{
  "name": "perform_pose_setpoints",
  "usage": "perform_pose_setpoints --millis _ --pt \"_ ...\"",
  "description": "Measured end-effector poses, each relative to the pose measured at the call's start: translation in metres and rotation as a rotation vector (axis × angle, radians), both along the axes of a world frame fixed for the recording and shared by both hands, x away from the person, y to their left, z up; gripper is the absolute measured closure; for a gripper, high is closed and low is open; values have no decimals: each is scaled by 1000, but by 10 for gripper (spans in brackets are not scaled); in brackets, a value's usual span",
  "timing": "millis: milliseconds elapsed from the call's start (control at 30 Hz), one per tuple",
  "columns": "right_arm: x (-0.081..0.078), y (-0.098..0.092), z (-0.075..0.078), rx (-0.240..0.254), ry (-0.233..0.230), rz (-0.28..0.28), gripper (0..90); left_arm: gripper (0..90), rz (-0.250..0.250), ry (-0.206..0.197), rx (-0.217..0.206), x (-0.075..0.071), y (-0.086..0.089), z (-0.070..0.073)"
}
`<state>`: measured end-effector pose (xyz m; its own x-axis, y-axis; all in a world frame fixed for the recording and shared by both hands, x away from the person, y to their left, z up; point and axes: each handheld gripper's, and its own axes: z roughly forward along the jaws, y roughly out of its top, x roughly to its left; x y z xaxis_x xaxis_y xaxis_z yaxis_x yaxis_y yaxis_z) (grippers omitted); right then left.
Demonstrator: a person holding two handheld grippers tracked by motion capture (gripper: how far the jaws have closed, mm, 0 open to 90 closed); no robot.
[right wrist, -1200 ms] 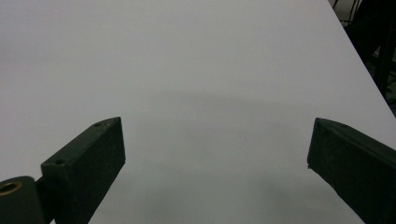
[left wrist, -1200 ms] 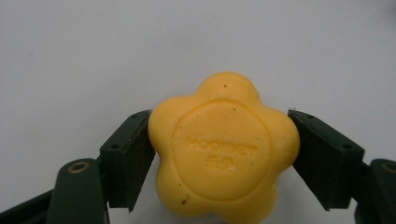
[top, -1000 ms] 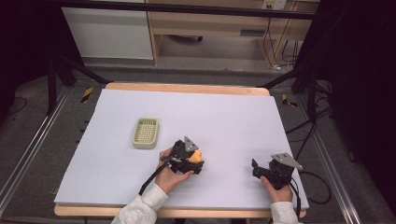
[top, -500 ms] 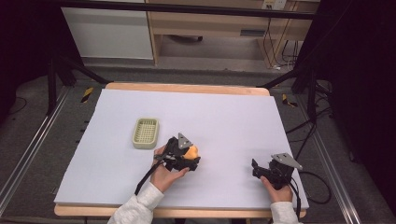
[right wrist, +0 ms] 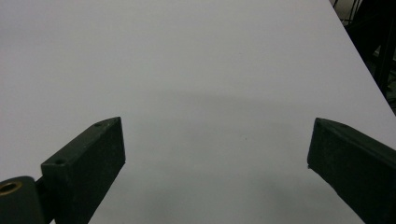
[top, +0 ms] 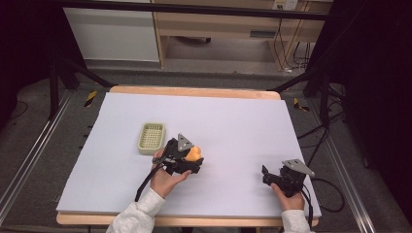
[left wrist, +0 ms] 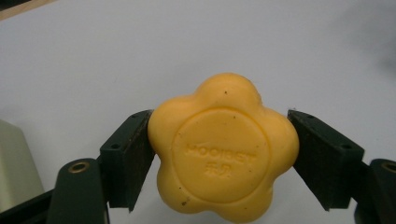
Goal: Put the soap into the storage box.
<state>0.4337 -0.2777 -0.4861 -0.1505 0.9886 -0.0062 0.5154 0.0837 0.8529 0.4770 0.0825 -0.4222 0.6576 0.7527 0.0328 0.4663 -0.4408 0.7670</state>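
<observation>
A yellow flower-shaped soap bar (left wrist: 223, 147) with a stamped round face sits between the jaws of my left gripper (left wrist: 219, 154), which is shut on it. From above, the soap (top: 193, 154) shows orange at the left gripper (top: 187, 158), just right of a pale green slotted soap dish (top: 151, 138). A corner of the dish (left wrist: 14, 168) appears at the left edge of the left gripper view. My right gripper (right wrist: 217, 149) is open over bare white table, with nothing between its jaws. It rests near the table's front right (top: 274, 177).
The white table top (top: 233, 121) has a wooden rim at the far and near edges. Dark frame legs, cables and a cabinet stand beyond the far edge. A cable trails off the right side behind the right gripper.
My left gripper has carried the soap leftward and slightly away from the person, closer to the green dish. The right gripper has stayed in place.
</observation>
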Motion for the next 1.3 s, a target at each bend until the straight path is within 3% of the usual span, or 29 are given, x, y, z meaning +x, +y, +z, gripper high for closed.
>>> perform_pose_setpoints --millis 600,1300 --pt "0 0 0 0 0 -1 47 253 72 -37 -29 6 36 21" --pt "0 0 0 -1 1 1 46 253 186 -69 -65 17 80 34"
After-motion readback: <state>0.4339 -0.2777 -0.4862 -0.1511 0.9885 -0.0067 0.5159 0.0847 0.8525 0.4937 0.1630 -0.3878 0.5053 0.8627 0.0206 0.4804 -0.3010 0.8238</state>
